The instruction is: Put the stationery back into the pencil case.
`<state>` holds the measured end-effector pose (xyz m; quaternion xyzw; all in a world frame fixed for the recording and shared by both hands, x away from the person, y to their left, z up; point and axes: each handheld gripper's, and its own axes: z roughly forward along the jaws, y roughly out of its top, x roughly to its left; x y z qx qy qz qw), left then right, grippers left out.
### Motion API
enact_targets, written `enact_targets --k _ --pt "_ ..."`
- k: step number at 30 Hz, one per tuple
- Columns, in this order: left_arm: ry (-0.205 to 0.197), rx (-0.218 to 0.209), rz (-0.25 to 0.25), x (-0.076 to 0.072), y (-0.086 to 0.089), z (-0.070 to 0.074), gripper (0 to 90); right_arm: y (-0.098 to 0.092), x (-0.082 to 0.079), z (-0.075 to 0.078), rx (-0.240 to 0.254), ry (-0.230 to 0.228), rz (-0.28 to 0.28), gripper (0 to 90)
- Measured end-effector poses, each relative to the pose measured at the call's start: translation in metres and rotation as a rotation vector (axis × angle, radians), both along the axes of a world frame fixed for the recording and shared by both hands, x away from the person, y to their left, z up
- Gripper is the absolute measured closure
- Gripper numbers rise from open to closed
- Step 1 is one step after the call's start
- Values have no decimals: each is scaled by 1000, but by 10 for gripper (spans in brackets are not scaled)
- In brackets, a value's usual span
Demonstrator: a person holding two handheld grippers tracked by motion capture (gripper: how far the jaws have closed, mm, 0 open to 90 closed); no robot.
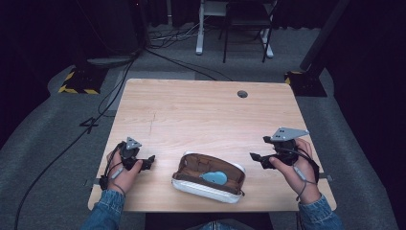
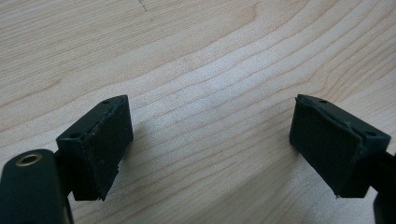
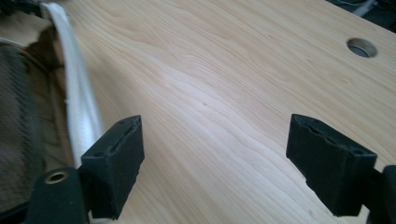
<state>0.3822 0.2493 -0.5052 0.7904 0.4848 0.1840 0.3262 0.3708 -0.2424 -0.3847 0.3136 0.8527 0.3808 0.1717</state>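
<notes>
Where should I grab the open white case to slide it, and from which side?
Take the case by its white rim at the right end, probably with the right tongs, which hang open beside it. That edge stands up as a thin wall, bare table outside it, so one pad can go inside and one outside. Avoid the blue item inside.

Matt light-wood table [image 1: 191, 110]; white fabric case [image 1: 209, 178] w/ brown cloth lining.

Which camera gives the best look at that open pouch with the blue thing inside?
The high view: the whole open pouch lies on the table, its brown lining and the blue object visible. The right gripper view catches just its white edge and some lining. The left gripper view looks at bare wood.
</notes>
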Motion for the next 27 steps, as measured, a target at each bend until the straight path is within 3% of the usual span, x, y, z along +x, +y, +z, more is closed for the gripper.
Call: enact_targets --k 6,11,15,27 --pt "0 0 0 0 0 0 136 -14 9 -9 -11 11 -46 196" --pt "0 0 0 0 0 0 135 -26 19 -23 -54 1 -112 198" --pt "0 0 0 0 0 0 136 -34 25 -33 -53 11 -143 198" --pt "0 0 0 0 0 0 136 -49 40 -63 -63 -2 -190 195"
